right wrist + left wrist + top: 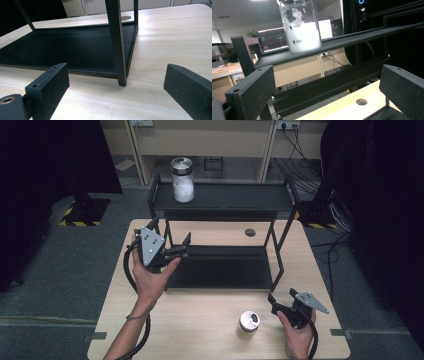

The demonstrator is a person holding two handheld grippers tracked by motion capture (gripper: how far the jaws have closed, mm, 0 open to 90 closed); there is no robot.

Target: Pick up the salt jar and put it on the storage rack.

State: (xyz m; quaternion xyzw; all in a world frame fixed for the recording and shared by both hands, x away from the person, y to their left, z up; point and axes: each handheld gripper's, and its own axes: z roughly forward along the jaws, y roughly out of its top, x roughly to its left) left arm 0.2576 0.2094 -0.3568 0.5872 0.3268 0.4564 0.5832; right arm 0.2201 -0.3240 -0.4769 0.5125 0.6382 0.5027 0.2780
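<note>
1. Two hand-held tools work around a black two-tier rack (pixel 220 207) standing on a pale wooden table (pixel 200 320), seen from the high view.

2. The left tool (pixel 176 251) hovers at the rack's left end, level with its lower tier; its jaws stand wide apart and grip nothing. In the left gripper view they frame the rack's rails from below.

3. A tall glass jar (pixel 182 180) with a metal lid stands upright on the rack's top shelf, toward its left end, part-filled with white powder or grains. In the left gripper view the same jar (pixel 300 27) looms above the top rail.

4. A second, smaller jar (pixel 248 322) sits on the table in front of the rack, toward its right front leg.

5. The right tool (pixel 281 301) is low, just beside that small jar and on the side farther from the rack's middle; its jaws are also spread wide and empty, pointing at the rack's front leg (pixel 117 45).

6. Judged from its look, the small jar is rigid, smooth-walled glass: slippery, breakable, fairly light. The safest hold is likely across the straight body below the lid, jaws square to the wall.
</note>
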